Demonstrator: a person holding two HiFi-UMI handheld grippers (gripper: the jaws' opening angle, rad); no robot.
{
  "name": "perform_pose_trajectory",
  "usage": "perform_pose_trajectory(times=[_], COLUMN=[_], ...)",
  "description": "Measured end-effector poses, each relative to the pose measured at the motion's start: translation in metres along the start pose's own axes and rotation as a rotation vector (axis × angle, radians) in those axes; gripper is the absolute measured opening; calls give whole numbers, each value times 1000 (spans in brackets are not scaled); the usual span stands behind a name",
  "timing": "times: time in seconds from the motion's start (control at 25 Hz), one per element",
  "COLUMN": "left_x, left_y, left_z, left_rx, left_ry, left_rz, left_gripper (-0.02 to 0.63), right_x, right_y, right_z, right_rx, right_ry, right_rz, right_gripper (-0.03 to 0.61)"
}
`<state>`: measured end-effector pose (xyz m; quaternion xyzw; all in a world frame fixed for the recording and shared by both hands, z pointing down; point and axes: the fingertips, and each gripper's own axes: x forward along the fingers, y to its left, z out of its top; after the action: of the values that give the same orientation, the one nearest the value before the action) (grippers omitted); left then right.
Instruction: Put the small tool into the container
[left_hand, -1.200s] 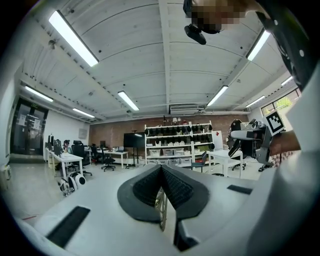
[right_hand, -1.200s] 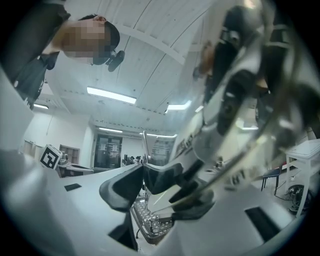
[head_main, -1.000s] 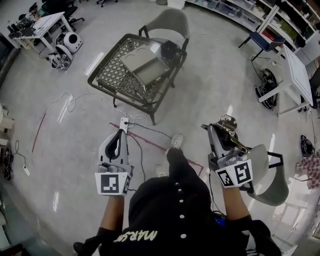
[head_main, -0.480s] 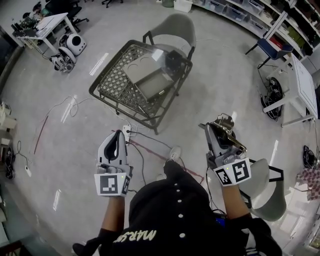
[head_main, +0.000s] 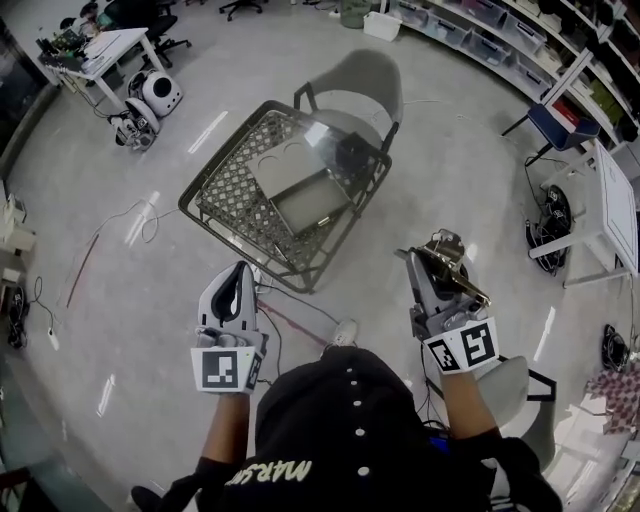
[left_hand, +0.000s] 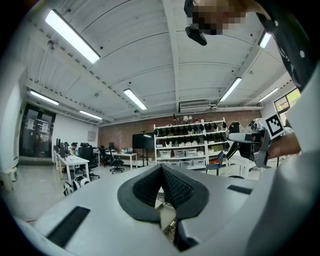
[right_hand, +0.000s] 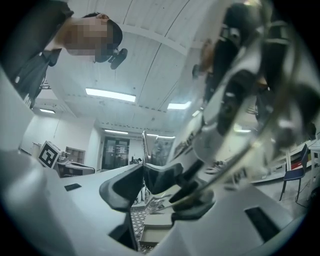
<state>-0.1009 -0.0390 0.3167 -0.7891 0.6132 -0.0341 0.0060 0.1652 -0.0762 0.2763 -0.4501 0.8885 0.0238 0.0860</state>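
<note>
My right gripper (head_main: 432, 257) is shut on a small metal tool (head_main: 458, 270), whose brass-coloured parts stick out to the right of the jaws. In the right gripper view the tool (right_hand: 235, 105) looms blurred and shiny, gripped between the dark pads (right_hand: 197, 200). My left gripper (head_main: 238, 270) is shut and holds nothing; its ribbed pads (left_hand: 172, 185) meet at the tip. Ahead stands a black mesh table (head_main: 225, 195) with a shallow grey container (head_main: 312, 205) on it, also visible as a grey container (right_hand: 159, 221) below the right jaws. Both grippers hang short of the table's near edge.
A flat grey panel (head_main: 280, 163) and a dark object (head_main: 352, 150) also lie on the mesh table. A grey chair (head_main: 365, 75) stands behind it, another chair (head_main: 515, 385) by my right side. Cables (head_main: 120, 215) trail across the floor at the left. A white table (head_main: 615, 195) stands at the right.
The mesh table has come nearer and lower in the head view as the person walks toward it. Both grippers keep their pose, the right one still gripping the tool.
</note>
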Motion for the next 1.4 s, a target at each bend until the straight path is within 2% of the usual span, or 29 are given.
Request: perform_pose_trajectory(times=[0.32,0.48,0.64,0.84,1.04,1.28,1.4], left_x=[41,50,54,61,85,117,126], left_y=[-6,-6,3,22,41,63,77], left_z=[2,-2,-10,-21,-20,-25,-25], left_rx=[1,18,22,-5,-10,-13,-45], left_ry=[14,40,63,80,60,58,70], left_rz=[51,58,79,100,71,13,0], left_gripper=[20,20,20,20,20,20,20], right_x=[39,57,75,98,131,177,198], right_y=[-35,-45,-46,-33,-26,-21,-14], right_z=[-18,-42,-77,-86,-104,-165,-201], right_rx=[22,35,39,29,-27,-75,-115], right_ry=[15,52,114,123,147,263,335], right_rz=[70,101,134,159,182,203,215], right_gripper=[198,198,198,198,198,198,198])
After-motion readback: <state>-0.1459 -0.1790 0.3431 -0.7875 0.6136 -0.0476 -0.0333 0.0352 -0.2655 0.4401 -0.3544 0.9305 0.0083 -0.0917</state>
